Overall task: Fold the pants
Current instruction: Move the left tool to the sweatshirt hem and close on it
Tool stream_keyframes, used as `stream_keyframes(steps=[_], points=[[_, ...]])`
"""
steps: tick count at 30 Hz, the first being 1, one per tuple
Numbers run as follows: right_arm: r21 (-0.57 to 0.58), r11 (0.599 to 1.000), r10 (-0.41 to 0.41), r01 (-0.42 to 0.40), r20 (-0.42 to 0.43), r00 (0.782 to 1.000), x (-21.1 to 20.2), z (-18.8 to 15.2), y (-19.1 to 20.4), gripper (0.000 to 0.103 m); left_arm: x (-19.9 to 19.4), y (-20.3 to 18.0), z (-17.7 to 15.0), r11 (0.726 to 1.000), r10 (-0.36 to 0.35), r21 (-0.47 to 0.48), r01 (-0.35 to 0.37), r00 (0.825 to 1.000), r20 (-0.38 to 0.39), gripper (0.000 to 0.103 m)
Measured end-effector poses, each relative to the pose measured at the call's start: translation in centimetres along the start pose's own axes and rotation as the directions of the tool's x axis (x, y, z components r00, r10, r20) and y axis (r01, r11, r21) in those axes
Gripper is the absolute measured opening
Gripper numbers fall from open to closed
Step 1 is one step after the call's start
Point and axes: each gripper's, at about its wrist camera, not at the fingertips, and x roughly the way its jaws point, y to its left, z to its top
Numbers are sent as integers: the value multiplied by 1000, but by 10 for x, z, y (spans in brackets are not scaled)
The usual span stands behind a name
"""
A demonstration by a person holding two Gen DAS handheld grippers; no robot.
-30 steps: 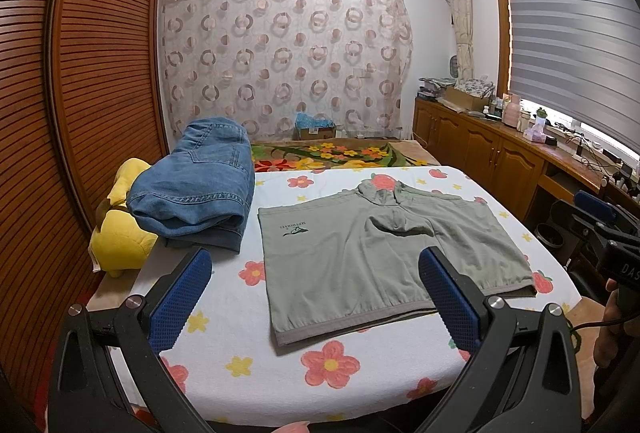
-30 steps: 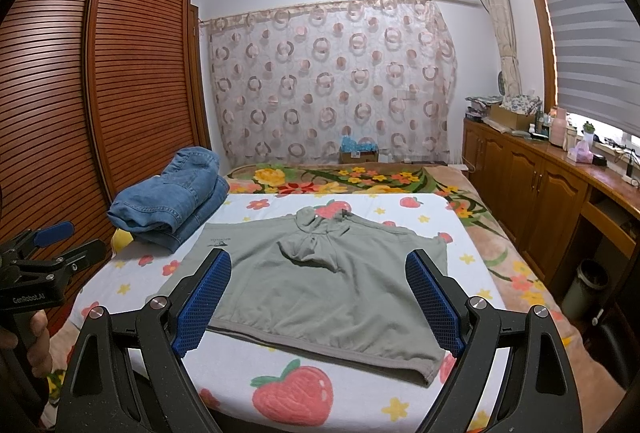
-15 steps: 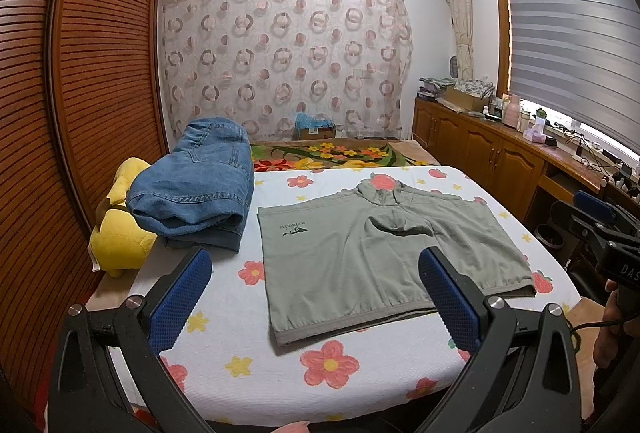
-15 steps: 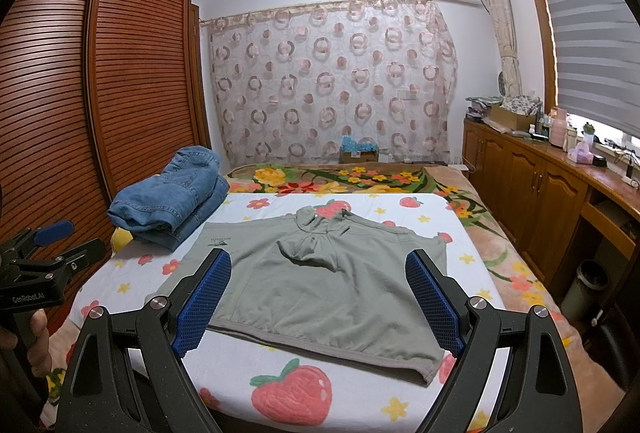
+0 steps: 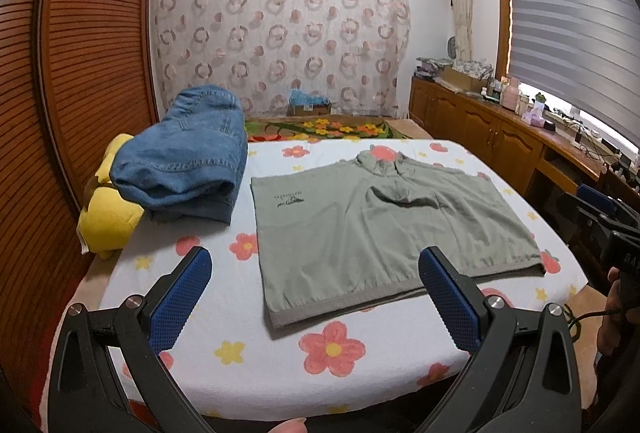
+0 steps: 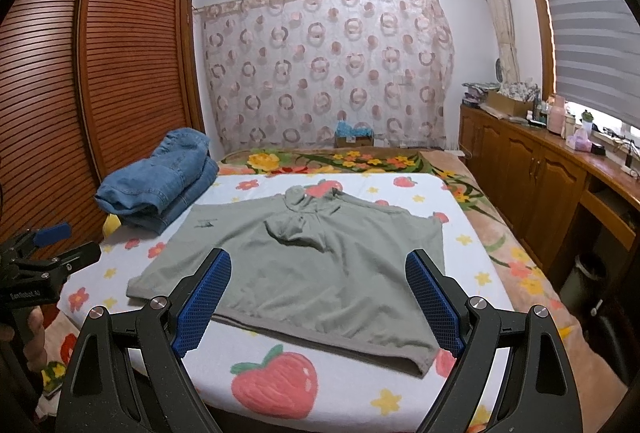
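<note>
A pair of grey-green shorts (image 5: 384, 221) lies spread flat on the bed, waistband toward me, the crotch bunched at the far side; it also shows in the right wrist view (image 6: 304, 269). My left gripper (image 5: 314, 297) is open and empty, held above the near left part of the bed before the waistband. My right gripper (image 6: 318, 297) is open and empty, held above the near edge of the shorts. Each gripper shows at the edge of the other's view: the right one (image 5: 608, 221), the left one (image 6: 44, 249).
Folded blue jeans (image 5: 188, 165) lie on the bed's far left, over a yellow plush toy (image 5: 108, 217). The bed sheet (image 5: 240, 321) is white with flowers and strawberries. A slatted wooden wardrobe (image 5: 72, 73) stands left; wooden cabinets (image 6: 536, 177) run along the right.
</note>
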Motion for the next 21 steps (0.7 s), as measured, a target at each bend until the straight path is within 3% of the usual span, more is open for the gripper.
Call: stream_keyframes(steps=[21], points=[[-12,999,-38,37,-145,989,27,1,-12,90,57,33,-40,999,-29,-39,23,988,-150,103]])
